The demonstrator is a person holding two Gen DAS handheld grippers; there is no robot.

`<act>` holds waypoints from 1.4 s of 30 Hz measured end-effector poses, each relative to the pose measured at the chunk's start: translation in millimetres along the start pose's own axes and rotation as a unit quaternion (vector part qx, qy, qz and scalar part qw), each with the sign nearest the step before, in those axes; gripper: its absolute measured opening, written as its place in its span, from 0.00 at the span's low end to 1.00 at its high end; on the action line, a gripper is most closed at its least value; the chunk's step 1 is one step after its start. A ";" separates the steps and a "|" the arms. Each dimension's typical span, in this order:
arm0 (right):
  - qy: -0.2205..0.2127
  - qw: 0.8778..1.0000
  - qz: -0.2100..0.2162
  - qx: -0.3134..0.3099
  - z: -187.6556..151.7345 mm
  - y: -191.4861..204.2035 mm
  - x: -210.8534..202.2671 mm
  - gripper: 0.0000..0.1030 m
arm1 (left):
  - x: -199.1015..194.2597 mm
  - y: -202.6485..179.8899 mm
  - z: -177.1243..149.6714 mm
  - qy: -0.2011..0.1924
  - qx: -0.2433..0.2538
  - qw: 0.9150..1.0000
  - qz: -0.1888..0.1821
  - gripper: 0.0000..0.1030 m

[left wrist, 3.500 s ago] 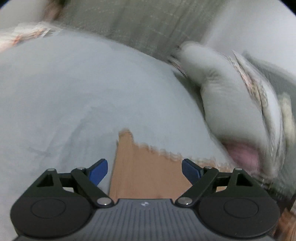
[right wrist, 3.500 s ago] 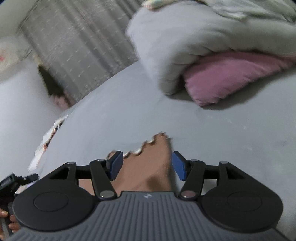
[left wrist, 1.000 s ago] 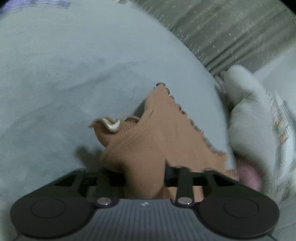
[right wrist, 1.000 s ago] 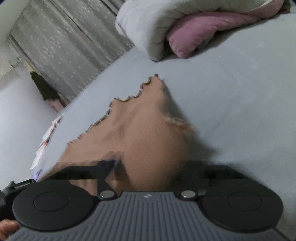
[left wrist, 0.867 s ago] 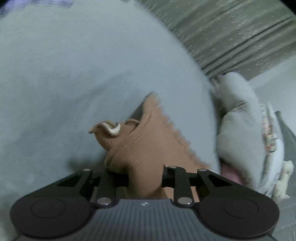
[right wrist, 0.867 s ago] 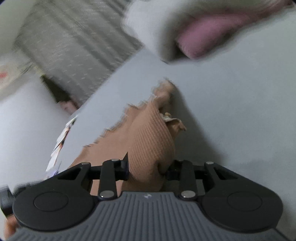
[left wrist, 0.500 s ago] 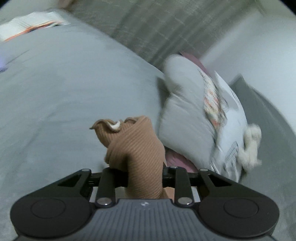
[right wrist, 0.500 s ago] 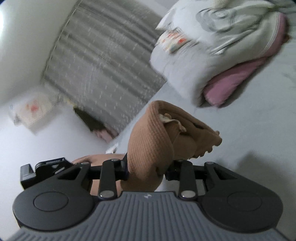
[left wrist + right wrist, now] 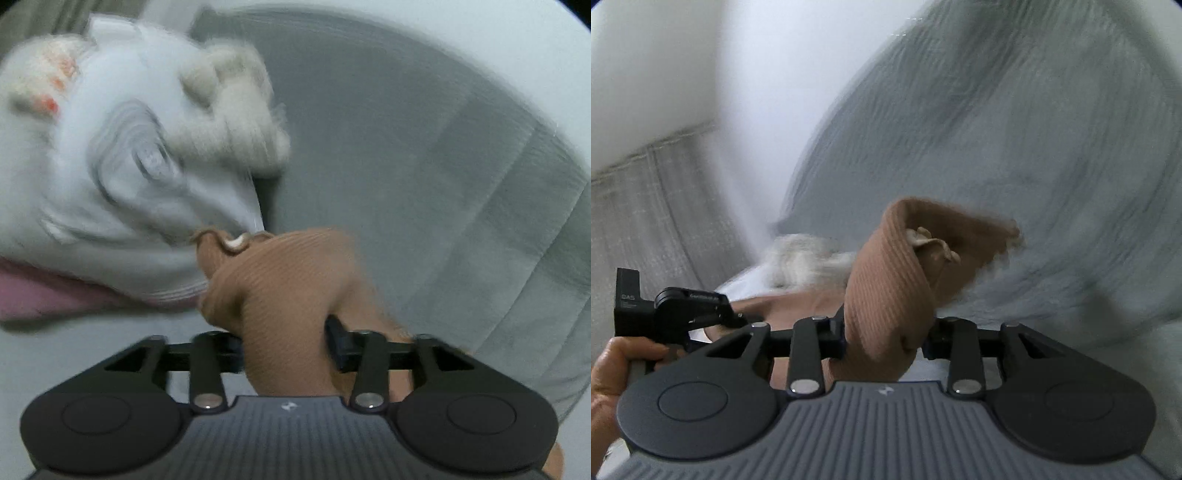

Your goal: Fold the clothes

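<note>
A brown ribbed garment (image 9: 280,280) is bunched between the fingers of my left gripper (image 9: 284,343) and lifted off the bed. A small cream label shows at its top fold. The left jaws are opening, with the cloth still filling the gap and touching both pads. In the right wrist view the same garment (image 9: 886,280) stands up between the fingers of my right gripper (image 9: 886,339). Those jaws are opening too, with cloth pressed between them. At the left of that view a hand (image 9: 613,373) holds the left tool's black body (image 9: 672,310).
A pile of white bedding (image 9: 110,166) with a fluffy cream toy (image 9: 229,110) lies on a pink pillow (image 9: 37,295) at the left. A grey quilted cover (image 9: 498,240) fills the right. A grey curtain (image 9: 646,203) and white wall stand behind. Both views are motion-blurred.
Both grippers have lifted the brown garment off the grey sheet and swung it round towards the bedding pile and grey cover. The cloth has stayed bunched between both pairs of fingers.
</note>
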State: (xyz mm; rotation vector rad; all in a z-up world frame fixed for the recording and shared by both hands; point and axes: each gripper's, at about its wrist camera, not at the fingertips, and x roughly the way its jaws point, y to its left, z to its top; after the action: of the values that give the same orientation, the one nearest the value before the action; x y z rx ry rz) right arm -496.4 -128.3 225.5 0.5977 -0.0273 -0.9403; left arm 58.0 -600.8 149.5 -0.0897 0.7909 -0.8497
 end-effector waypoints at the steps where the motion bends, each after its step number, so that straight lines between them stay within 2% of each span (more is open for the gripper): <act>1: 0.058 0.995 -0.056 0.059 -24.6 -20.6 12.7 0.71 | 31.7 1.4 -21.5 0.027 0.024 0.998 0.059 0.88; 2: 0.129 0.980 -0.079 0.133 -51.6 -36.9 21.6 0.77 | 59.7 6.3 -42.7 0.054 0.043 0.991 0.118 0.89; 3: 0.200 0.953 -0.097 0.207 -78.9 -52.4 29.7 0.76 | 80.9 17.7 -63.3 0.080 0.051 0.980 0.176 0.88; 4: 0.268 0.915 -0.113 0.278 -106.3 -67.9 37.8 0.75 | 96.2 30.8 -81.6 0.097 0.052 0.970 0.217 0.88; 5: 0.262 0.916 -0.114 0.281 -112.1 -66.8 34.5 0.75 | 97.6 42.7 -91.7 0.096 0.043 0.969 0.224 0.88; 6: 0.246 0.933 -0.115 0.237 -109.1 -50.7 26.8 0.76 | 87.8 52.6 -96.0 0.080 0.030 0.973 0.213 0.88; 7: 0.246 0.943 -0.089 0.205 -104.1 -35.0 23.2 0.76 | 69.5 71.4 -100.8 0.046 0.001 0.982 0.185 0.88; 8: 0.245 0.947 -0.065 0.197 -100.2 -28.4 21.3 0.76 | 58.0 80.5 -100.0 0.036 -0.016 0.985 0.168 0.88; 10: 0.219 0.959 -0.033 0.178 -90.9 -12.1 15.7 0.78 | 37.8 92.9 -95.9 0.037 -0.029 0.985 0.168 0.88; 12: 0.195 0.967 -0.035 0.158 -89.6 0.4 15.3 0.80 | 8.4 98.1 -93.9 0.026 -0.018 0.984 0.175 0.88; 14: 0.198 0.970 -0.017 0.138 -82.0 11.1 20.2 0.80 | -22.2 104.8 -93.3 0.014 -0.005 0.983 0.183 0.88; 17: 0.239 0.965 0.030 0.108 -87.4 38.5 37.3 0.80 | -82.6 133.6 -111.0 0.001 0.009 0.977 0.211 0.88; 21: 0.258 0.961 0.096 -0.006 -104.8 98.6 28.8 0.83 | -173.9 186.6 -149.6 -0.008 0.008 0.964 0.264 0.88; 24: 0.270 0.950 0.140 -0.071 -117.0 130.4 5.5 0.85 | -251.0 212.4 -187.4 -0.021 -0.015 0.950 0.310 0.89; 25: 0.278 0.942 0.161 -0.097 -126.1 146.3 0.4 0.85 | -270.2 222.9 -199.4 -0.027 -0.022 0.945 0.324 0.89; 27: 0.288 0.930 0.187 -0.133 -141.2 168.5 -7.5 0.85 | -325.6 253.2 -236.1 -0.040 -0.046 0.927 0.371 0.90; 31: 0.303 0.899 0.236 -0.210 -184.2 216.0 -39.4 0.87 | -394.7 292.9 -284.8 -0.045 -0.090 0.901 0.422 0.91; 34: 0.315 0.877 0.261 -0.253 -216.7 239.7 -67.8 0.88 | -435.2 307.9 -304.9 -0.042 -0.100 0.888 0.447 0.91; 38: 0.357 0.835 0.295 -0.296 -264.6 269.8 -101.3 0.88 | -466.3 315.6 -321.1 -0.047 -0.088 0.883 0.459 0.93; 40: 0.382 0.806 0.323 -0.316 -291.9 285.3 -125.5 0.89 | -473.3 317.3 -327.5 -0.053 -0.083 0.884 0.456 0.94; 41: 0.387 0.798 0.331 -0.323 -298.8 289.6 -134.2 0.89 | -472.4 318.7 -329.7 -0.056 -0.082 0.885 0.455 0.95; 42: 0.396 0.778 0.348 -0.343 -312.7 297.8 -149.3 0.89 | -471.2 321.8 -333.3 -0.061 -0.082 0.886 0.452 0.96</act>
State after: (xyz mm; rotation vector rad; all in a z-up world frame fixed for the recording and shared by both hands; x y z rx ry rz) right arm -276.8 264.1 144.6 0.2090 0.7818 0.1158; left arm -143.8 23.2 69.1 0.0787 0.6777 0.1129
